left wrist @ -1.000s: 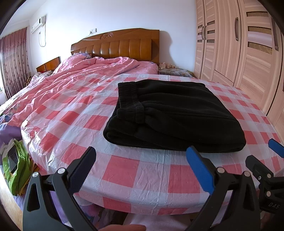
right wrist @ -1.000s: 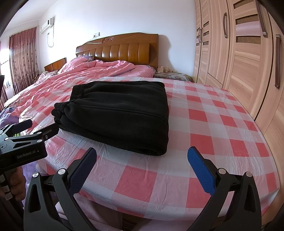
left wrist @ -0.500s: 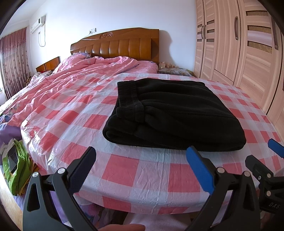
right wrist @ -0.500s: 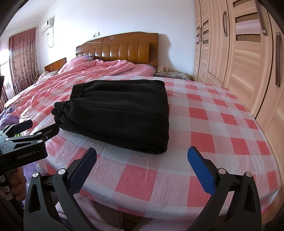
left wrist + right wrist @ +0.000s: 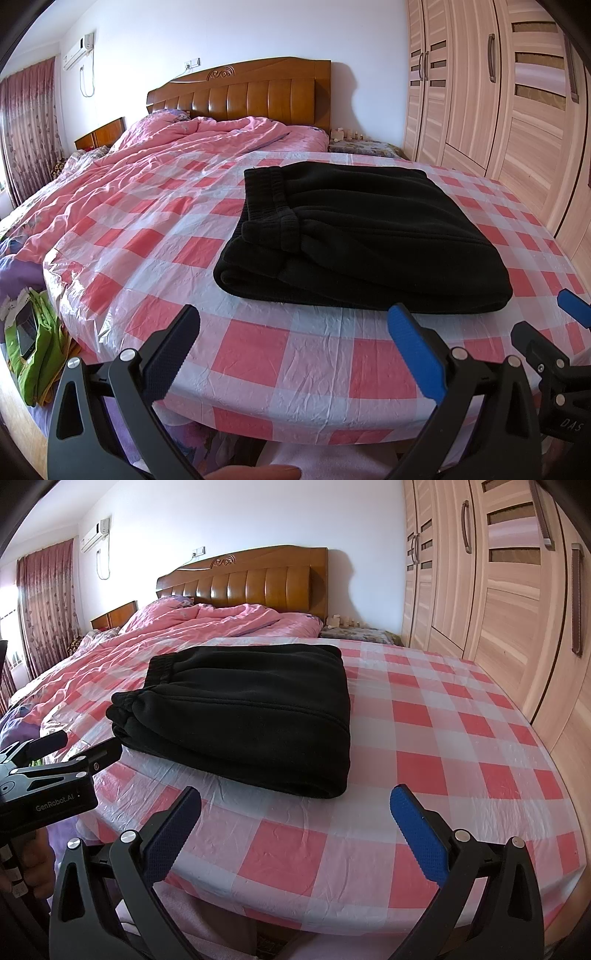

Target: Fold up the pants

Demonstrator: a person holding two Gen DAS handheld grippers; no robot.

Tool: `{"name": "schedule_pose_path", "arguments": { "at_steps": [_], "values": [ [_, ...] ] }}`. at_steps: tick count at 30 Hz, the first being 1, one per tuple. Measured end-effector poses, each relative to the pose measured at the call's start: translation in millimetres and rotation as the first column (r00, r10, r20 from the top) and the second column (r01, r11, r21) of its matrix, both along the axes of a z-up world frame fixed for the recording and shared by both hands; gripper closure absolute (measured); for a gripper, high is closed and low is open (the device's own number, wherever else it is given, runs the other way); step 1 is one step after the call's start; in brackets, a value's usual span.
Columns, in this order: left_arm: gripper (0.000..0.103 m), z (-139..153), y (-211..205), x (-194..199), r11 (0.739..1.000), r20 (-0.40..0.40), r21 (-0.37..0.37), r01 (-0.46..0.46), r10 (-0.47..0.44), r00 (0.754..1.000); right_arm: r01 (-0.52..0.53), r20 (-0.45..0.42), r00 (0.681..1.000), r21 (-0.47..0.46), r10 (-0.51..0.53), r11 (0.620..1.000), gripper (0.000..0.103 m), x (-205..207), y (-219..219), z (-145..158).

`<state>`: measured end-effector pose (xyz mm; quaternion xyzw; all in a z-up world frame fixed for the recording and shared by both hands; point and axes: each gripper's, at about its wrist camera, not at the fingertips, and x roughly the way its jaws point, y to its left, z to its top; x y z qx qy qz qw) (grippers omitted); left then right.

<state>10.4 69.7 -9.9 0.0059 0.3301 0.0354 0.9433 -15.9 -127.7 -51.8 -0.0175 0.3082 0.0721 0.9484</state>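
Note:
Black pants (image 5: 365, 236) (image 5: 251, 716) lie folded into a thick rectangle on the red-and-white checked plastic sheet (image 5: 258, 362) (image 5: 443, 746) over the bed; waistband and cuffs face left. My left gripper (image 5: 293, 339) hovers open at the bed's near edge, short of the pants, nothing between its fingers. My right gripper (image 5: 295, 821) is likewise open and empty, just in front of the pants' near right corner. Each gripper shows in the other's view: the right one (image 5: 546, 332) at the right edge, the left one (image 5: 77, 747) at the left.
A crumpled pink duvet (image 5: 177, 155) covers the far left of the bed, below a wooden headboard (image 5: 258, 96). A wardrobe (image 5: 509, 96) lines the right wall. Green bags (image 5: 33, 339) lie on the floor at left. A fingertip (image 5: 255, 472) shows at the bottom.
Both grippers have crept slightly forward; the pants lie as before.

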Motion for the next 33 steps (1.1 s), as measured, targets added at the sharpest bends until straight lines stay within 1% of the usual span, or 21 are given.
{"name": "schedule_pose_path", "arguments": {
  "at_steps": [24, 33],
  "values": [
    [0.002, 1.2, 0.9, -3.9, 1.000, 0.018, 0.008, 0.005, -0.005, 1.000, 0.002, -0.002, 1.000, 0.005, -0.002, 1.000, 0.004, -1.4, 0.1, -0.9],
    [0.002, 5.4, 0.6, -6.4, 1.000, 0.050, 0.017, 0.017, -0.017, 0.999, 0.008, -0.002, 1.000, 0.007, -0.008, 1.000, 0.004, -3.3, 0.1, 0.0]
  ]
}}
